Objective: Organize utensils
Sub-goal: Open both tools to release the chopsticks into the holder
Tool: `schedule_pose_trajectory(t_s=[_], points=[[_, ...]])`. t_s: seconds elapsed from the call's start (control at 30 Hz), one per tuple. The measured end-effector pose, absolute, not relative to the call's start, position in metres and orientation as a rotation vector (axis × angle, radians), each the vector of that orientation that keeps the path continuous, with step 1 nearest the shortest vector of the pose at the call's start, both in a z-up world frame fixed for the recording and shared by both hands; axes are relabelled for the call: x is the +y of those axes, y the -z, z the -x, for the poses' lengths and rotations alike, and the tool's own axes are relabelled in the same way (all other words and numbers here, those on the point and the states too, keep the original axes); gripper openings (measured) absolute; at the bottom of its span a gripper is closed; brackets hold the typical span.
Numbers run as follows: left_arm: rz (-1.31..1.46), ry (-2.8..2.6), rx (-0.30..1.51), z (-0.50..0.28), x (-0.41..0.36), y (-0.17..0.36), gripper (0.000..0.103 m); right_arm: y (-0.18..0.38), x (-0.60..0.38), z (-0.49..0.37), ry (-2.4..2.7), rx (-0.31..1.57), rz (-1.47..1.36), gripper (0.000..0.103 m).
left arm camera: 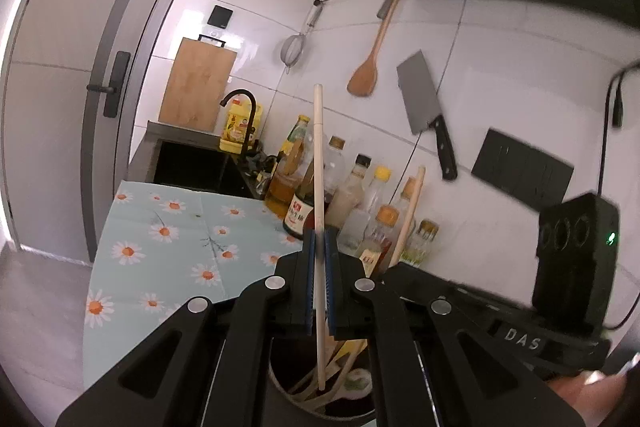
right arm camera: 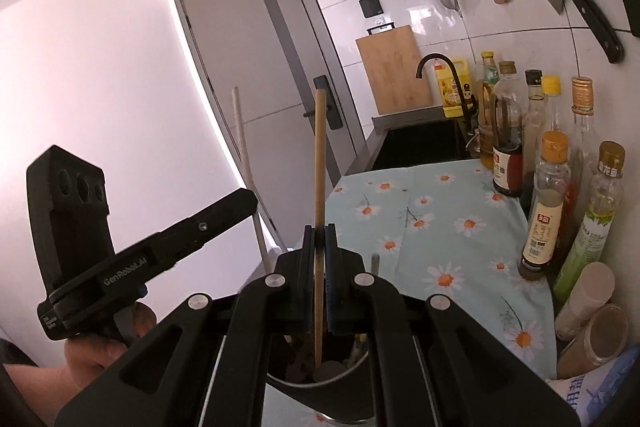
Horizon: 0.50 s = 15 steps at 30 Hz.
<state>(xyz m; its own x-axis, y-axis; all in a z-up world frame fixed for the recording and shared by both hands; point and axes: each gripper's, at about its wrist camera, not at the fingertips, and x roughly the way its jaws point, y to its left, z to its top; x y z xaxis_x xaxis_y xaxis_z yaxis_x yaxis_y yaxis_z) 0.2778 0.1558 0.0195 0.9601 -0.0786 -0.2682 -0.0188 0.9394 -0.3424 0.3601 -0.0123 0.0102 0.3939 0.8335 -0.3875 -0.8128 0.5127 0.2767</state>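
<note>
My left gripper (left arm camera: 319,239) is shut on a pale chopstick (left arm camera: 318,147) that stands nearly upright, its lower end inside a dark round utensil holder (left arm camera: 296,393) just below my fingers. My right gripper (right arm camera: 319,235) is shut on a browner chopstick (right arm camera: 319,155), also upright, its lower end in the same holder (right arm camera: 320,383). The right gripper's chopstick (left arm camera: 410,215) shows in the left wrist view; the left gripper's chopstick (right arm camera: 246,163) and its body (right arm camera: 132,259) show at the left of the right wrist view. Other utensils lie in the holder.
A daisy-print cloth (left arm camera: 168,247) covers the counter. Several sauce and oil bottles (right arm camera: 548,199) line the tiled wall. A sink with a black tap (right arm camera: 436,67) lies beyond. A cleaver (left arm camera: 428,111), wooden spatula (left arm camera: 366,75), strainer and cutting board (left arm camera: 198,83) hang on the wall.
</note>
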Motion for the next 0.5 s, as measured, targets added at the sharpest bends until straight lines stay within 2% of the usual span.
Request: schedule_pose_trajectory(t_s=[0.3,0.33,0.37,0.4,0.5], points=[[0.268,0.03,0.345,-0.273,0.14,-0.007,0.005,-0.003,-0.018,-0.362,-1.06,0.574,-0.103,0.008],[0.263,0.031,0.347,-0.272,0.138,-0.008,0.006,-0.004,-0.019,-0.362,-1.065,0.578,-0.113,0.012],[0.257,0.029,0.349,-0.271,0.137,-0.008,0.02,-0.004,-0.02,-0.362,-1.065,0.58,-0.116,0.016],[0.255,0.023,0.348,-0.269,0.137,-0.008,0.03,-0.004,-0.02,-0.36,-1.061,0.582,-0.114,0.016],[0.275,0.025,0.349,-0.266,0.138,-0.009,0.03,-0.007,-0.022,-0.355,-1.06,0.578,-0.113,0.016]])
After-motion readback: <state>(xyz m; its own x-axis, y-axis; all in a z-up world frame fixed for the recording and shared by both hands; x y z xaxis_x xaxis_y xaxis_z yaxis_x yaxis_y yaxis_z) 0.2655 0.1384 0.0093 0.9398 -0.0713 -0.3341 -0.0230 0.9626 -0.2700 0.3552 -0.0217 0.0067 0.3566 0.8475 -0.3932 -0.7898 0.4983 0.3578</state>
